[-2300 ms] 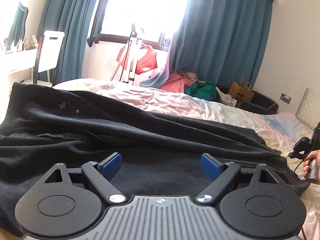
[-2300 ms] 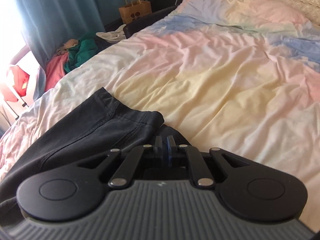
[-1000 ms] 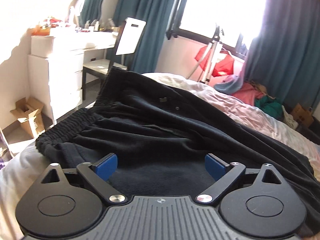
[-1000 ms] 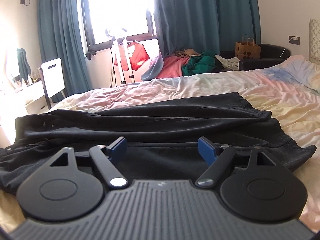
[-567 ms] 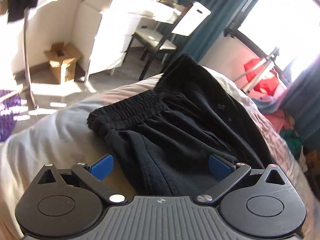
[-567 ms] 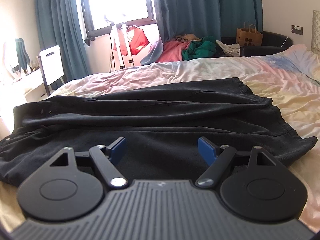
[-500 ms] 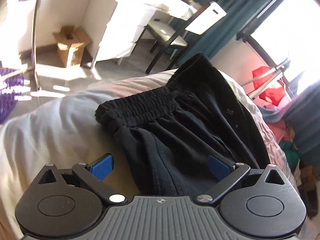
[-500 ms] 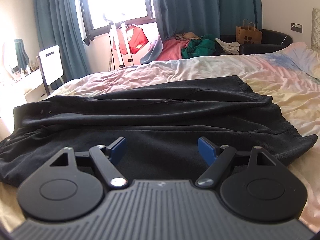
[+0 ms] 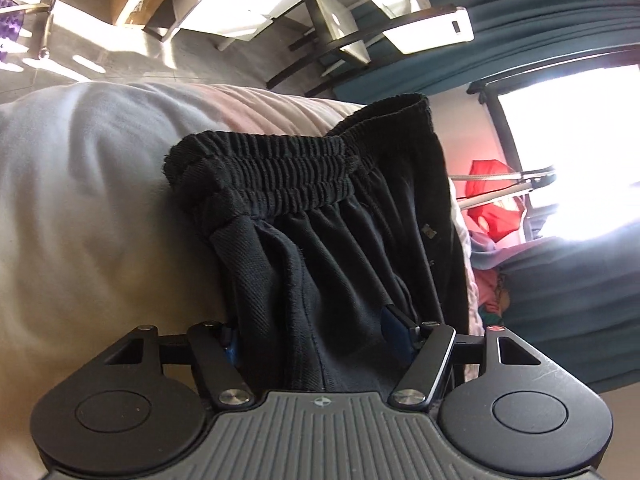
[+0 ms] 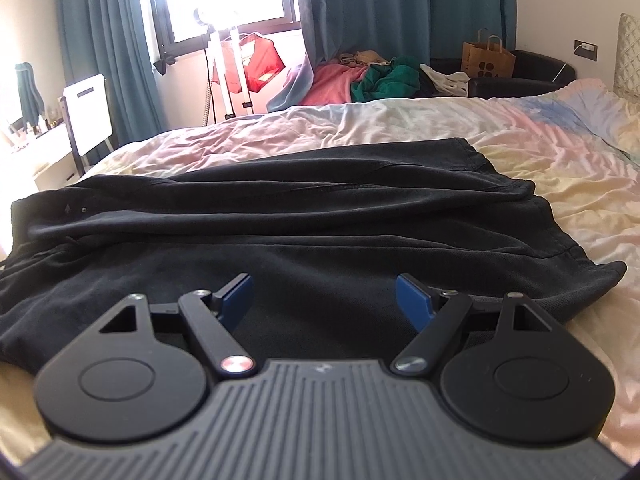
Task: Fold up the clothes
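Left tongs point(image 9: 310, 338): jaws wide, straddling a bunched fold of the black trousers point(image 9: 320, 248), blue pads either side; not closed on it. Ribbed elastic waistband point(image 9: 264, 168) at 12 o'clock. Right tongs point(image 10: 324, 300): wide, empty, above the trousers spread flat on the pastel bed sheet point(image 10: 560, 168). Paper bag point(image 10: 486, 60) at 1 o'clock, print unreadable.

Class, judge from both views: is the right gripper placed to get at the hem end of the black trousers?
Probably yes: the right gripper hovers open over the black trousers, nothing between it and the hem end.
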Demonstrator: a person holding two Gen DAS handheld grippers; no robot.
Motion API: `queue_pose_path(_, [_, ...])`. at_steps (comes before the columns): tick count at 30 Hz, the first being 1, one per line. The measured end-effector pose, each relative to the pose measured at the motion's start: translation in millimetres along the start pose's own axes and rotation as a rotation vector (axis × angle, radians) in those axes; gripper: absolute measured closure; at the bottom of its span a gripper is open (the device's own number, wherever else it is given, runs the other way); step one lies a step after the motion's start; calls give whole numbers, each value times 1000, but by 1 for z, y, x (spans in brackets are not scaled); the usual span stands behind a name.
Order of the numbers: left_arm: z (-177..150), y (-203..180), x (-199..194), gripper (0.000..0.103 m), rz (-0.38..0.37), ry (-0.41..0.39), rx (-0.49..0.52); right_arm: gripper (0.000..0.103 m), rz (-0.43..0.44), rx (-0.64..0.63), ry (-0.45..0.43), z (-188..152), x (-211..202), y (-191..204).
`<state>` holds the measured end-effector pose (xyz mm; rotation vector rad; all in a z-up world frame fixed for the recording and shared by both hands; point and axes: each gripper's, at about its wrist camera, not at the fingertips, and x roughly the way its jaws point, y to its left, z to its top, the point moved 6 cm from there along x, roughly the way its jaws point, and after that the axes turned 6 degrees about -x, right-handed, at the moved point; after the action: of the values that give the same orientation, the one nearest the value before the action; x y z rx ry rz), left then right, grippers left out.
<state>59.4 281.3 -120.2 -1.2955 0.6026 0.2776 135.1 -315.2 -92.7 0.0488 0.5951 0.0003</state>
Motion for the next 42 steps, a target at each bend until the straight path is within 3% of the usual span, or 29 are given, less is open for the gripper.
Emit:
queue_pose_path(4, [-2,-11,-10,37,-118,-8,8,23,-2,17,14,-2,2,-3])
queue_pose_path(9, [-10,-3,1,34,-8,34,-11,23,-4,38,32,-4,6,-6])
queue_pose_path(14, [-9,19,13,30,35,66,-118,23,4,112,55,-7,10,-16])
queue_pose_path(18, [-12,14,13,28,5,83,-97,23,-7,265,54,-9,13,-40])
queue_pose_path(22, [-20,4,9,28,-26,95,-45,23,-38,538,65,-4,24,-88])
queue_pose_path(24, [-23,3,7,27,-26,96,-22,22,-104,734,102,0,29,-122])
queue_pose_path(26, [-24,5,6,27,-28,101,-26,21,-129,859,27,13,26,-150])
queue_pose_path(31, [-21,12,6,27,-33,110,-58,23,-297,1005,-21,8,38,-211])
queue_pose_path(39, [-19,18,2,27,-35,107,-94,23,-427,1009,86,-60,64,-261])
queue_pose_path(42, [-16,18,4,27,-37,87,-113,23,-465,978,66,-66,67,-267])
